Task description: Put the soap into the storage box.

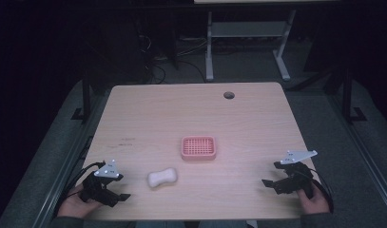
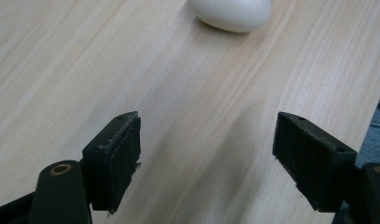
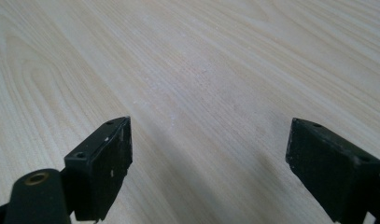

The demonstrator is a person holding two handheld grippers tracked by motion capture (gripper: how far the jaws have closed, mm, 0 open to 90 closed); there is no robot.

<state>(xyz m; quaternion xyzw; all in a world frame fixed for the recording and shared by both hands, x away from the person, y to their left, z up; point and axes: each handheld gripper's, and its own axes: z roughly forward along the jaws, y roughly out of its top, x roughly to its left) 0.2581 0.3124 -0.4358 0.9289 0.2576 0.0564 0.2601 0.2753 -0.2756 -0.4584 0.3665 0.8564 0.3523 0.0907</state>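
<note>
White soap (image 1: 162,177) lies loose on the table (image 1: 257,123), at about seven o'clock from the pink dish (image 1: 198,147) and just ahead of the left gripper (image 1: 116,195), whose jaws stand wide apart and empty. The right gripper (image 1: 271,185) waits at four o'clock, jaws also apart. Looks like the reach is only starting; next the left must close in and straddle the soap.

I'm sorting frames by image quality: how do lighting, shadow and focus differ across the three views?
High view: dim, dark surround, table evenly lit, soap and pink dish soft but readable. Left gripper view: bright, open left gripper sharp, a soft shadow between the jaws, soap cut by the top edge. Right gripper view: bright, open right gripper sharp, wood grain blurs farther off.
</note>
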